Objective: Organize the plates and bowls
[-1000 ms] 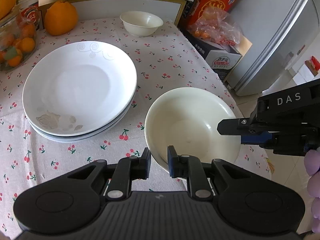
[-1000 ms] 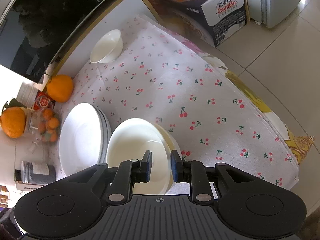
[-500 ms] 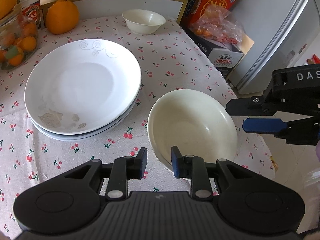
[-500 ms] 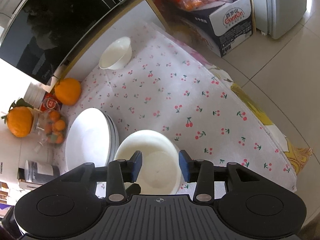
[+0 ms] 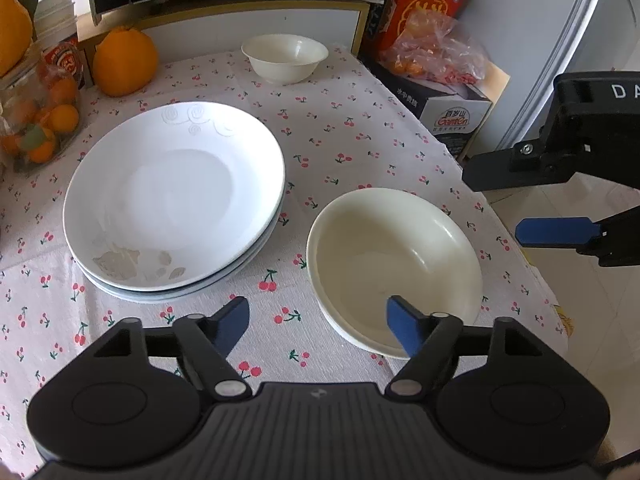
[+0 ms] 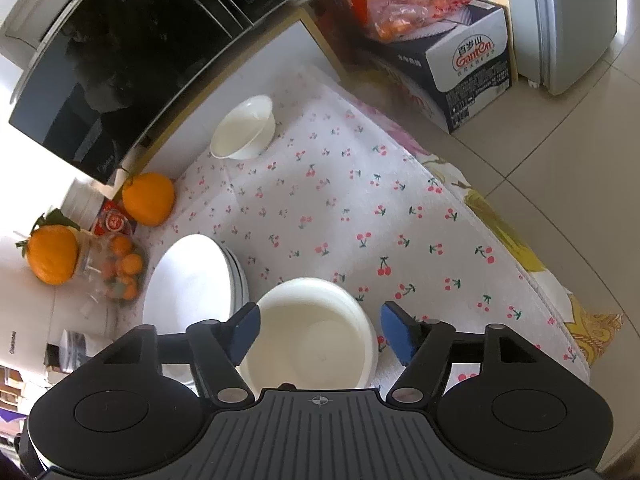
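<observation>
Left gripper (image 5: 318,326): its jaws are opening; the near rim of the large cream bowl (image 5: 394,268) is lying between the blue pads, but neither pad is pressing on it, so the bowl is being let go.
Right gripper (image 6: 318,330): its jaws are opening too, spreading wide to either side of the same bowl (image 6: 310,334) without touching it; in the left wrist view its fingers (image 5: 556,232) are hanging past the bowl's right side, off the table edge.
Large cream bowl: it is sitting upright on the cherry-print tablecloth (image 5: 352,140), just beside the stack of white plates (image 5: 174,200) and close to the table's front right corner.
Stack of white plates: the plates are nesting one inside another, which is keeping the flat ware in one pile.
Small white bowl (image 5: 285,58): it is standing alone at the far edge, well apart from the large bowl, by the cabinet under the microwave (image 6: 132,52).
Why placed so: the large bowl seems to be starting a bowl spot next to the plates.
Likely remaining: the small bowl is probably waiting to be nested in the large one.
</observation>
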### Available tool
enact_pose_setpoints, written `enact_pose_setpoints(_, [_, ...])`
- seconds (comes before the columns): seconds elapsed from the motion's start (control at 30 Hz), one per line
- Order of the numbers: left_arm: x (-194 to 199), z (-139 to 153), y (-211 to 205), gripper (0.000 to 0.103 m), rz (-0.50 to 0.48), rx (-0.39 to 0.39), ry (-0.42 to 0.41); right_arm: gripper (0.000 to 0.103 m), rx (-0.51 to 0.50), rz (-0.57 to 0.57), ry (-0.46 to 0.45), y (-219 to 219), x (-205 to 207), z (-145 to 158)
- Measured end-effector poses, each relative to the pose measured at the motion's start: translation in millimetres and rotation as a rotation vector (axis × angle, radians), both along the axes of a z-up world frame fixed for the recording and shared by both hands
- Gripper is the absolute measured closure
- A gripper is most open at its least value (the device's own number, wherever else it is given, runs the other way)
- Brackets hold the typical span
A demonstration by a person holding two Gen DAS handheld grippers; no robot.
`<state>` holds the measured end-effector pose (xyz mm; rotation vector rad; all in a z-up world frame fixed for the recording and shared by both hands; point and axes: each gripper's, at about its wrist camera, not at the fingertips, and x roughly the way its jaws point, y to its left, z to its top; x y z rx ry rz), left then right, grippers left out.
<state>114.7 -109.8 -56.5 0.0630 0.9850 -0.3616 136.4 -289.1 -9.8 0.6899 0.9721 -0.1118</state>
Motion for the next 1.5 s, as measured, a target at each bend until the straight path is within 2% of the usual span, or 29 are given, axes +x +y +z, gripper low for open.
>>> enact_pose_setpoints(0.3, [0,9,2,0.018,0.012,-0.007,-0.028,0.028,0.005,-0.013,-0.034,-4,-2,5])
enact_pose_setpoints(0.57, [6,23,12,0.008,0.05,-0.026,-0.068,0.024,-0.057,-0.006,-0.076,1,1,11])
enact_pose_setpoints(0.83, [18,34,25,0.002,0.097,-0.027,-0.106,0.017,-0.121,0.004,-0.1,10,12,22])
enact_pose_setpoints(0.97, [27,40,36,0.002,0.145,-0.046,-0.107,0.016,-0.099,-0.003,-0.1,10,22,29])
enact_pose_setpoints(1.17, [54,58,47,0.001,0.196,-0.06,-0.143,0.016,-0.104,-0.01,-0.093,8,50,43])
enact_pose_setpoints(1.5, [126,58,41,0.0,0.23,-0.066,-0.099,0.015,-0.149,0.02,-0.062,7,118,41])
